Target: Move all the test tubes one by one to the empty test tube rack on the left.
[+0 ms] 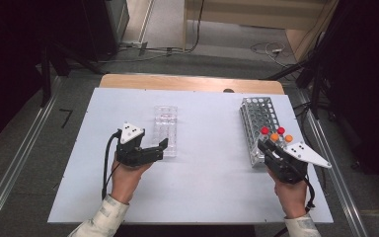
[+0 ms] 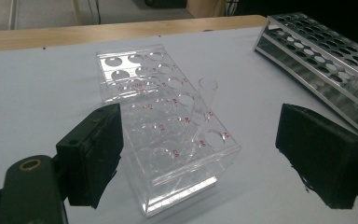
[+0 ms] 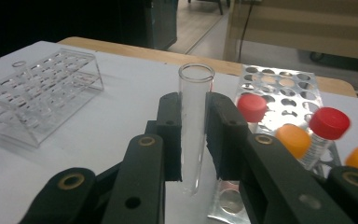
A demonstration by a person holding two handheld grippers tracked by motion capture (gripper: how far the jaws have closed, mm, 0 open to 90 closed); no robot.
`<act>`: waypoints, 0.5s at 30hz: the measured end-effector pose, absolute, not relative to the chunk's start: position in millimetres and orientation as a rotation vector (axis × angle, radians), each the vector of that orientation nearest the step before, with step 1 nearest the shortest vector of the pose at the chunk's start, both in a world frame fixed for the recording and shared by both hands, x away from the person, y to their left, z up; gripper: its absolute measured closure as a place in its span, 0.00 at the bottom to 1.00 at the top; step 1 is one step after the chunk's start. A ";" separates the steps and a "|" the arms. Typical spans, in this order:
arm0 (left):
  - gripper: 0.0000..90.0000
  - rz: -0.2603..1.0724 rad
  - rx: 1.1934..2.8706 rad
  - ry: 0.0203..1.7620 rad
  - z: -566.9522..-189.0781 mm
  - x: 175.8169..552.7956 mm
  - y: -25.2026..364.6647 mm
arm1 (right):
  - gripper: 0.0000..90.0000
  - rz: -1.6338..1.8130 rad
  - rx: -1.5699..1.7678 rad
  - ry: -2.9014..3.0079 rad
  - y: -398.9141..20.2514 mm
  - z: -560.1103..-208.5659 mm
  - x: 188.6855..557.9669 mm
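Hands enter at the bottom of the high view, one gripper each. Left gripper [image 1: 162,146] sits at the near end of the clear rack [image 1: 166,129], jaws spread, nothing between them. Right gripper [image 1: 265,148] is at the near end of the metal rack [image 1: 257,121], just beside the red and orange capped tubes [image 1: 276,134]; the jaws look closed, but what they hold is too small to tell here. Both racks stand on the white worktop [image 1: 202,182], well apart.

Left gripper view: jaws wide, pads either side of the clear rack [image 2: 168,126] without touching it. One open glass tube [image 2: 202,103] stands tilted in a hole on the rack's right row. Small red markings sit next to the holes, too blurred to read. Metal rack [image 2: 317,60] lies off to the right.

Right gripper view: jaws narrow, clamped on a clear glass tube [image 3: 193,121], upright, open mouth above the pads, rounded bottom below them, clear of the worktop. Capped tubes [image 3: 328,123] stand in the metal rack [image 3: 279,84] just behind; clear rack [image 3: 42,88] far left. No readable labels.
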State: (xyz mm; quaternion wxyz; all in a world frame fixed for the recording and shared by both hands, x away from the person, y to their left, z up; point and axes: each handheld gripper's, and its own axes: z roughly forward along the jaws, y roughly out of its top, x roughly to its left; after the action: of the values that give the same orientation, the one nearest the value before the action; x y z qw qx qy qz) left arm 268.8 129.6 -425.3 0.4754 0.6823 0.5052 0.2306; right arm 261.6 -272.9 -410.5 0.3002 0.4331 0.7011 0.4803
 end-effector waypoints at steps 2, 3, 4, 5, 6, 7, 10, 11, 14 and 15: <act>0.17 0.563 1.670 1.233 -425.3 268.7 129.0 | 0.81 1.281 1.142 1.870 -266.7 -409.8 261.9; 0.17 0.564 1.671 1.233 -425.4 268.7 128.7 | 0.81 1.286 1.134 1.880 -263.2 -409.9 262.4; 0.17 0.561 1.671 1.229 -425.4 268.8 128.5 | 0.81 1.286 1.127 1.891 -259.3 -410.3 262.9; 0.17 0.555 1.671 1.226 -425.4 268.8 128.2 | 0.81 1.287 1.121 1.902 -255.2 -410.8 263.2; 0.16 0.550 1.671 1.228 -425.4 268.9 128.0 | 0.81 1.288 1.114 1.912 -250.5 -411.7 263.6; 0.15 0.545 1.674 1.228 -425.3 268.9 128.0 | 0.81 1.289 1.105 1.924 -245.9 -412.7 263.9; 0.15 0.542 1.670 1.227 -424.9 268.5 128.1 | 0.81 1.289 1.082 1.957 -232.4 -416.6 265.2; 0.15 0.540 1.670 1.225 -424.6 268.4 128.3 | 0.81 1.288 1.076 1.967 -227.9 -418.1 265.7; 0.15 0.541 1.665 1.226 -423.9 268.0 128.7 | 0.81 1.287 1.061 1.995 -216.0 -422.5 266.7; 0.15 0.540 1.665 1.225 -423.7 267.9 128.8 | 0.81 1.287 1.056 2.003 -212.1 -423.6 266.7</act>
State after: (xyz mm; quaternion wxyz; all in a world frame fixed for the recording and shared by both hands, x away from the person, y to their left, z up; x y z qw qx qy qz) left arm 267.9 128.8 -423.7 0.4817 0.6829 0.5025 0.2216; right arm 266.7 -212.1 -423.6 0.2653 0.3911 0.7413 0.4766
